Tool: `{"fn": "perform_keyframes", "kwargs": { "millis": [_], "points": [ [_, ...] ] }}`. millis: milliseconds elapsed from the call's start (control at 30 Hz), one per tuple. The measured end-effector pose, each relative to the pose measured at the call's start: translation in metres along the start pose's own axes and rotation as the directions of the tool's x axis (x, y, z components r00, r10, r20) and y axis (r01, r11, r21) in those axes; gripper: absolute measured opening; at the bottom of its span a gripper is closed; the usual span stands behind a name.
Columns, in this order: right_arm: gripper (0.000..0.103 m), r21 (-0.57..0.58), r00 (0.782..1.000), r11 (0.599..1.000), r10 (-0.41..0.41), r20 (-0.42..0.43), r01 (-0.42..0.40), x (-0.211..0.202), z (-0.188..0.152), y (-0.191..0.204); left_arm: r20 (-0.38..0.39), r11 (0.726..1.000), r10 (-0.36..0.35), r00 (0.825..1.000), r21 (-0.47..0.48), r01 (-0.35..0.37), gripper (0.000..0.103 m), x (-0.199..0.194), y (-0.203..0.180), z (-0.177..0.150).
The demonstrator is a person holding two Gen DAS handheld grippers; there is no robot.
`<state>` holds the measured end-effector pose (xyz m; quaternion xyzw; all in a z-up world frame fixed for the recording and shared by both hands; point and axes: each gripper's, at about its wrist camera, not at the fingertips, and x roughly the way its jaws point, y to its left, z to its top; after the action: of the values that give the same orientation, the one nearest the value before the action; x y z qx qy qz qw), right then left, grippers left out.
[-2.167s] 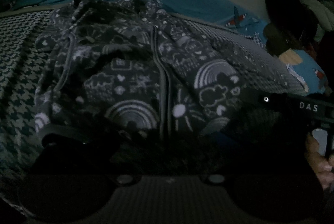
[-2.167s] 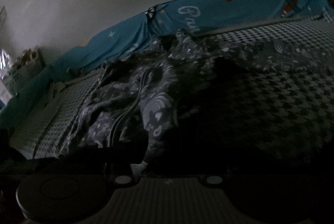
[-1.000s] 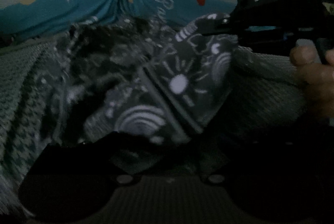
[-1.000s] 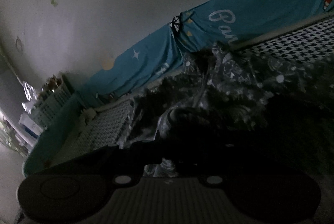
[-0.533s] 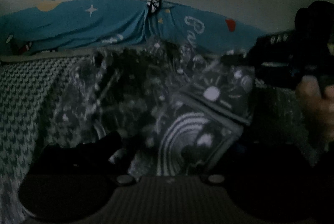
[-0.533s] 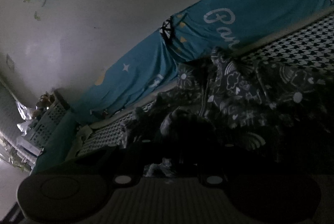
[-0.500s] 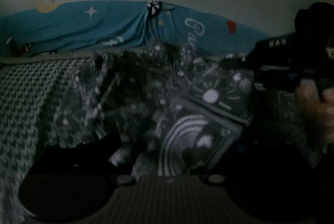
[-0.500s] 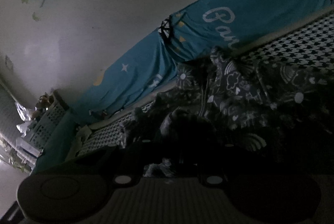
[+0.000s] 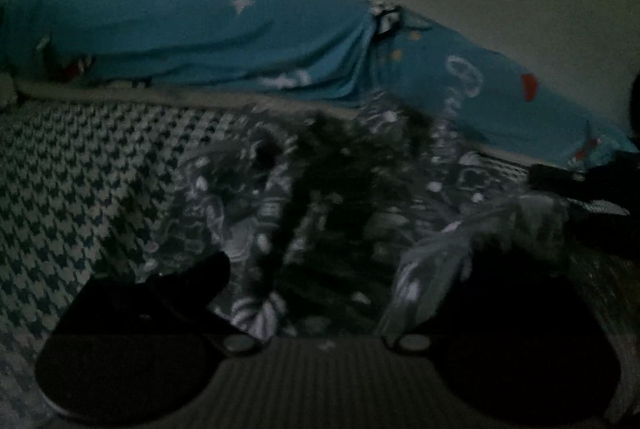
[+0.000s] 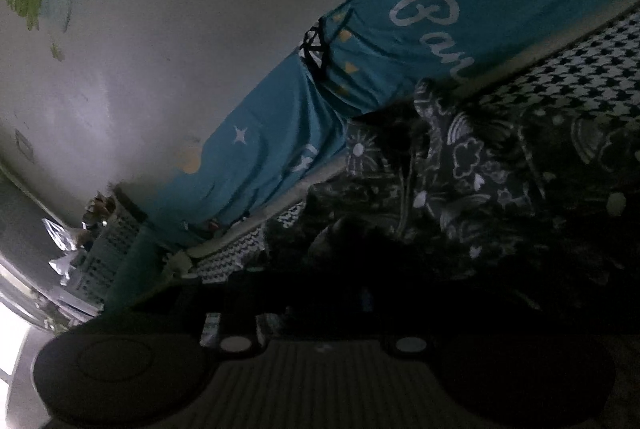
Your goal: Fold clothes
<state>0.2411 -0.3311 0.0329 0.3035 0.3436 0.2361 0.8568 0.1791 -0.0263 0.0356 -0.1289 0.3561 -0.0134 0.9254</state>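
A patterned garment [image 9: 340, 197] is spread on the houndstooth bedcover [image 9: 80, 165]. The right gripper [image 10: 320, 293] is seen with jaws opening, garment cloth between them. How the left gripper [image 9: 320, 281] jaws stand cannot be told.

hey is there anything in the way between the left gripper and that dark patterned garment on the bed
Nothing visible stands between them. The patterned garment lies bunched on the houndstooth bedcover right ahead of the left gripper, with folds of it between the fingers. The picture is dark and blurred, so whether the pads grip it is unclear.

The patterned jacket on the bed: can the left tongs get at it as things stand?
Probably yes. The patterned jacket lies right before the left tongs, its cloth between their fingers, and nothing covers it.
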Motion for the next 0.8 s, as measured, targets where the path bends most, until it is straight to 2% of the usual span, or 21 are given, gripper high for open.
{"fn": "perform_keyframes", "kwargs": {
  "millis": [300, 467, 667, 800],
  "points": [
    [0.035, 0.011, 0.999, 0.999, 0.032, -0.007, -0.032, 0.002, 0.011, -0.007, -0.064, 0.999, -0.015, 0.998, -0.05, 0.011, 0.103, 0.032, 0.014, 0.017],
    [0.037, 0.058, 0.997, 0.995, 0.081, -0.008, -0.081, -0.006, 0.015, -0.016, -0.131, 0.993, -0.037, 0.991, -0.113, 0.023, 0.103, 0.05, 0.026, 0.024],
    [0.04, 0.007, 0.996, 1.0, 0.023, 0.083, -0.024, -0.029, 0.022, -0.017, -0.164, 0.991, -0.031, 0.986, -0.136, 0.009, 0.103, 0.063, 0.035, 0.028],
    [0.04, -0.123, 0.994, 0.991, -0.046, 0.1, 0.059, -0.03, 0.018, -0.001, -0.17, 0.99, -0.032, 0.985, -0.14, 0.008, 0.103, 0.068, 0.034, 0.031]
  ]
}}
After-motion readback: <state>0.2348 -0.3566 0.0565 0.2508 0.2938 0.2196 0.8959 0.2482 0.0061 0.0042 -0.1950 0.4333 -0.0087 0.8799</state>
